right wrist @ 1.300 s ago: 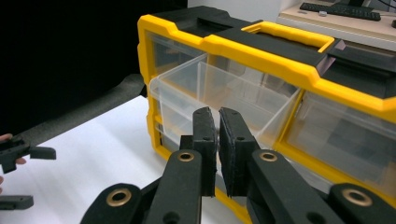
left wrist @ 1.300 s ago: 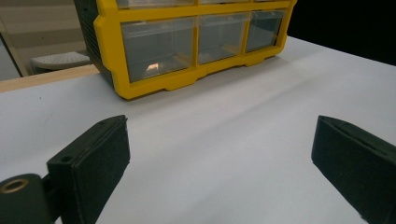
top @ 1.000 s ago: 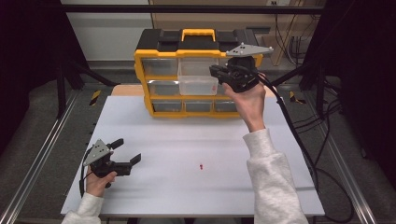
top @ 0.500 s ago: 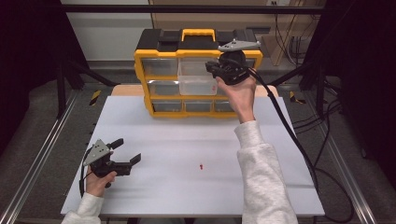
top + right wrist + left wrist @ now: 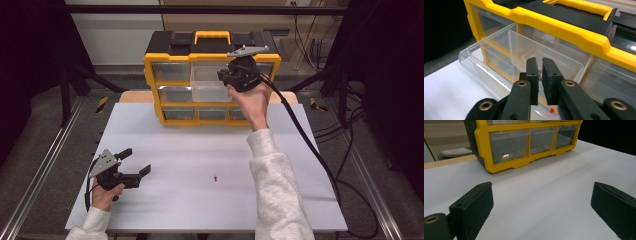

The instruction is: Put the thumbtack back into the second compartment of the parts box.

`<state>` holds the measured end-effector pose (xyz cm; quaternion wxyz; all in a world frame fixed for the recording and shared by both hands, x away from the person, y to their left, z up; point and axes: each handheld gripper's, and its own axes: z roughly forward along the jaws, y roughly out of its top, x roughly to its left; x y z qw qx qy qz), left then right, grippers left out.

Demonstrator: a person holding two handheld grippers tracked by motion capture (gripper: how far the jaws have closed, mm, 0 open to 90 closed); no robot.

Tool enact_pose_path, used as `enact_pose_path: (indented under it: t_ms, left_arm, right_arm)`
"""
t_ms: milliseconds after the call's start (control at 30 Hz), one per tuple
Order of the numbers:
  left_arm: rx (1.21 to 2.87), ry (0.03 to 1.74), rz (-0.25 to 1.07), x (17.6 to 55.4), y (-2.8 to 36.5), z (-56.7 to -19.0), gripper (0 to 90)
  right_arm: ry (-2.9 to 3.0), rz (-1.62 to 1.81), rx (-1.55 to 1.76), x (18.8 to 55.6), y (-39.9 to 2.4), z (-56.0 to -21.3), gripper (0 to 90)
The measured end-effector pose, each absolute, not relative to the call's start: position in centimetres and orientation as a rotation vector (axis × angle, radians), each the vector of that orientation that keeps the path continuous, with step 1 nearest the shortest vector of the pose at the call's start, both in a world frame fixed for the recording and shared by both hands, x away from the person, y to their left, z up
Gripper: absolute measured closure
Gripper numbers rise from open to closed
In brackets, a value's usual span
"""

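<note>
A yellow and black drawer organizer (image 5: 165,60) stands at the back of the white table (image 5: 300,200). Its clear top middle drawer (image 5: 207,85) is pulled out. My right gripper (image 5: 222,76) hovers over that drawer's right end. In the right gripper view its jaws (image 5: 539,61) stand a narrow gap apart above the drawer (image 5: 489,50), having just been opening, and I see nothing gripped between them. A tiny red piece (image 5: 551,110) shows below them. My left gripper (image 5: 137,161) rests open and empty at the table's front left.
Another small red piece (image 5: 215,177) lies on the table in front of the person. The organizer's lower drawers (image 5: 509,145) are closed. A black cable (image 5: 310,150) trails from the right gripper across the table's right side. Metal rails (image 5: 45,165) flank the table.
My right hand has shifted a little to the left, bringing its gripper over the open drawer. The left gripper has stayed put.
</note>
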<state>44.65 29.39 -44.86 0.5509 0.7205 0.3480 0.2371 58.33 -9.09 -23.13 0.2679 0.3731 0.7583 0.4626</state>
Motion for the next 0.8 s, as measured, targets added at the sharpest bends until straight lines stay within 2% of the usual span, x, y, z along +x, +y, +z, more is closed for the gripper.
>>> enact_pose_path:
  t_ms: [233,333,533,600,800]
  left_arm:
    - [1.704,0.824,0.561,44.6,29.4,-44.9,4.0]
    - [1.703,0.824,0.561,44.6,29.4,-44.9,4.0]
    - [1.706,0.823,0.56,44.6,29.4,-44.8,4.0]
    - [1.702,0.823,0.558,44.6,29.4,-44.9,4.0]
    - [1.701,0.824,0.56,44.6,29.4,-44.8,4.0]
  right_arm:
    - [1.954,1.304,0.991,57.7,-9.6,-22.5,58.5]
    - [1.896,1.338,0.979,57.0,-10.1,-21.9,41.6]
    - [1.819,1.387,0.976,55.5,-11.0,-22.0,13.9]
    - [1.824,1.392,0.986,55.0,-11.3,-22.2,9.2]
    - [1.836,1.429,0.976,53.6,-12.6,-23.4,6.2]
